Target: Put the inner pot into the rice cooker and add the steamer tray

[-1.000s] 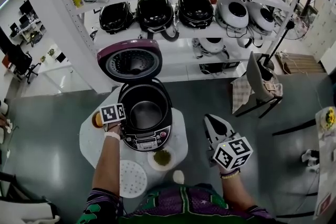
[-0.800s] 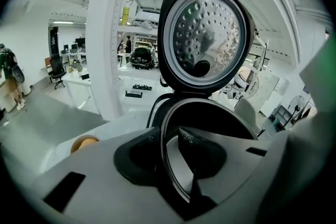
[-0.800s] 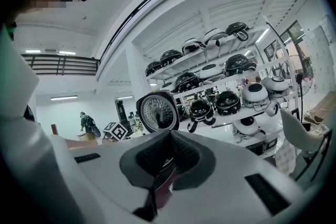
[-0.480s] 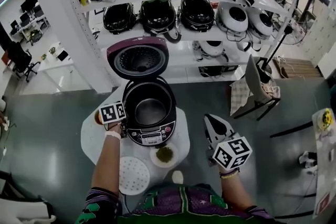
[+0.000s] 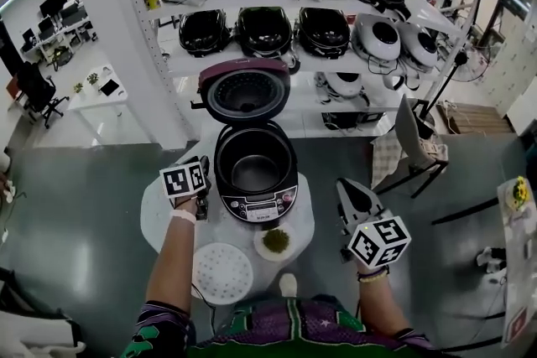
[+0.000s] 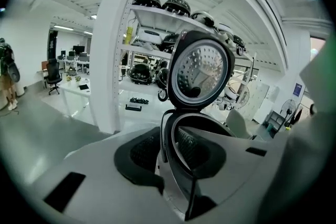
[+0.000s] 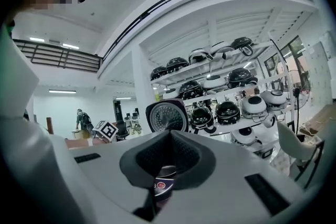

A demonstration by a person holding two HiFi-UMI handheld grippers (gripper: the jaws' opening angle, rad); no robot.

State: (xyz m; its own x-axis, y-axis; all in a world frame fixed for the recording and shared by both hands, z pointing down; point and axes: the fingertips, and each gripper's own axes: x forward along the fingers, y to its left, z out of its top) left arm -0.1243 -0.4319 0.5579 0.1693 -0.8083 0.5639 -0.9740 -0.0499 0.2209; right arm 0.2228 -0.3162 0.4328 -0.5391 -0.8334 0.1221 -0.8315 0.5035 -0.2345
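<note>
The dark rice cooker (image 5: 256, 199) stands on a small round white table (image 5: 159, 218) with its lid (image 5: 247, 92) raised. The inner pot (image 5: 254, 170) sits inside it. The white perforated steamer tray (image 5: 222, 272) lies flat on the table's near edge. My left gripper (image 5: 201, 168) hovers just left of the cooker; its jaws have just been opening and stand a little apart with nothing between them. In the left gripper view the left gripper (image 6: 168, 149) faces the cooker's rim (image 6: 195, 128) and lid (image 6: 202, 68). My right gripper (image 5: 346, 187) floats to the cooker's right, shut and empty (image 7: 167, 155).
A small bowl of green stuff (image 5: 275, 241) sits in front of the cooker, and a small white object (image 5: 288, 283) lies near the table's front edge. White shelves (image 5: 277, 54) with several rice cookers stand behind. A chair (image 5: 411, 138) is at the right.
My left gripper has drawn away from the cooker's left rim and risen, its jaws now apart. The right gripper has drifted slightly toward the cooker. The head view has shifted left.
</note>
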